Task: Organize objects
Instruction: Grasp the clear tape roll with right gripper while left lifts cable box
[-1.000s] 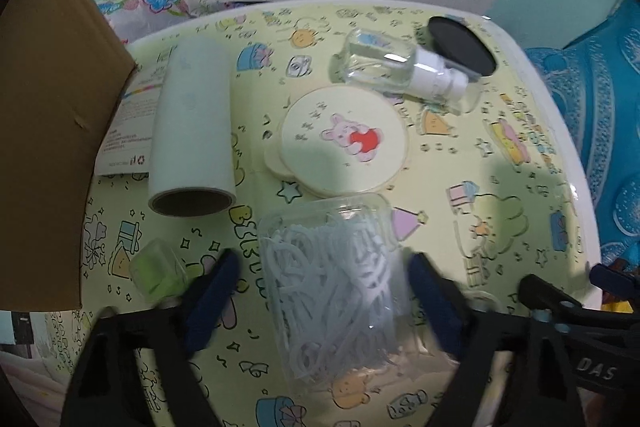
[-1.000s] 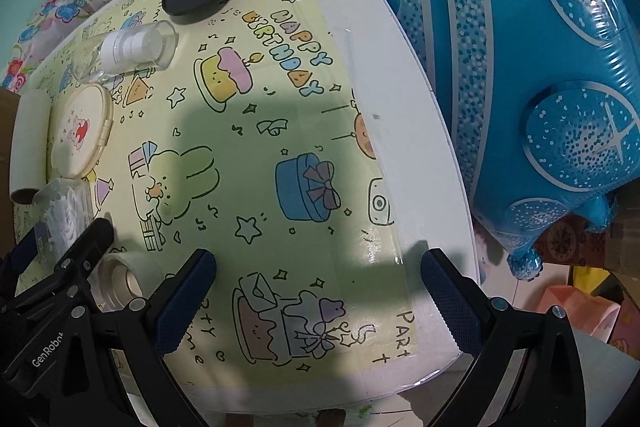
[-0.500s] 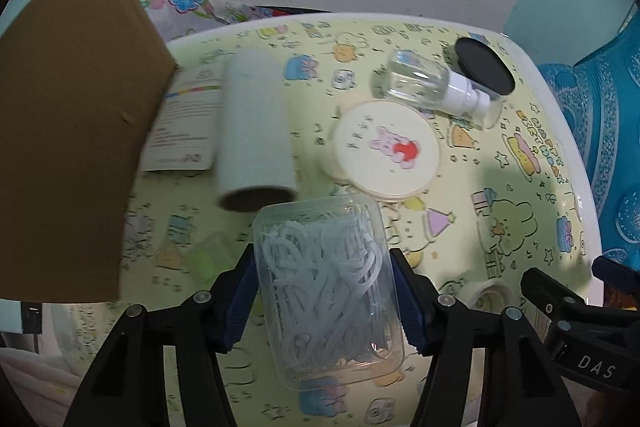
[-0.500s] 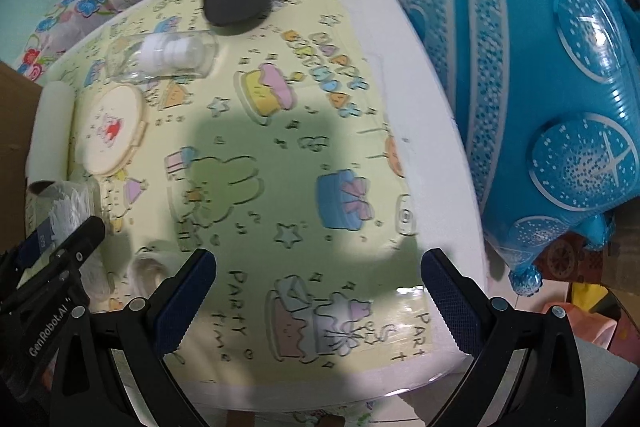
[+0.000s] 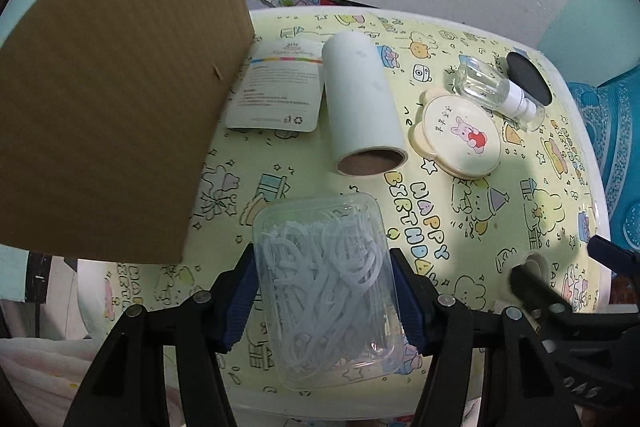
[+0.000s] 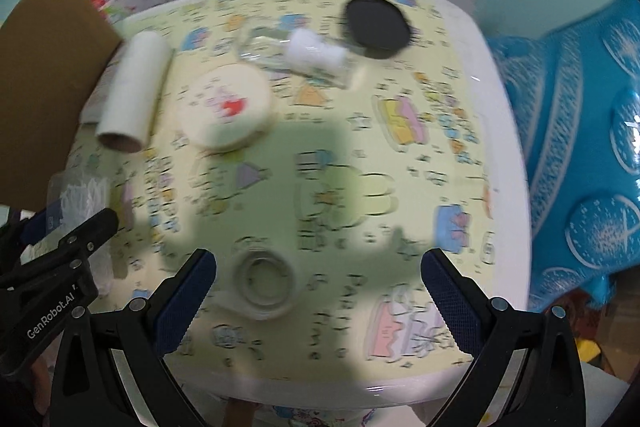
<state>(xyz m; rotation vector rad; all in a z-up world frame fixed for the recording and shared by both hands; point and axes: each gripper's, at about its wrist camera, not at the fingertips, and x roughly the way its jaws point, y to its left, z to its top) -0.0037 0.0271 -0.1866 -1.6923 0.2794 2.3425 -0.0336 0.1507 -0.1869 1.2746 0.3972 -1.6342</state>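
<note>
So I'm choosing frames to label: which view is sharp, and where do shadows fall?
Left wrist view: sharp; the floss pick box and paper roll are crisp, with a shadow at right over the tablecloth. Right wrist view: motion-blurred throughout, tape ring soft, a large shadow across the middle.

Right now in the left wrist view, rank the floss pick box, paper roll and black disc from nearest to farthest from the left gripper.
1. Floss pick box, clamped in the left gripper.
2. Paper roll, ahead at the centre.
3. Black disc, far right corner.
</note>
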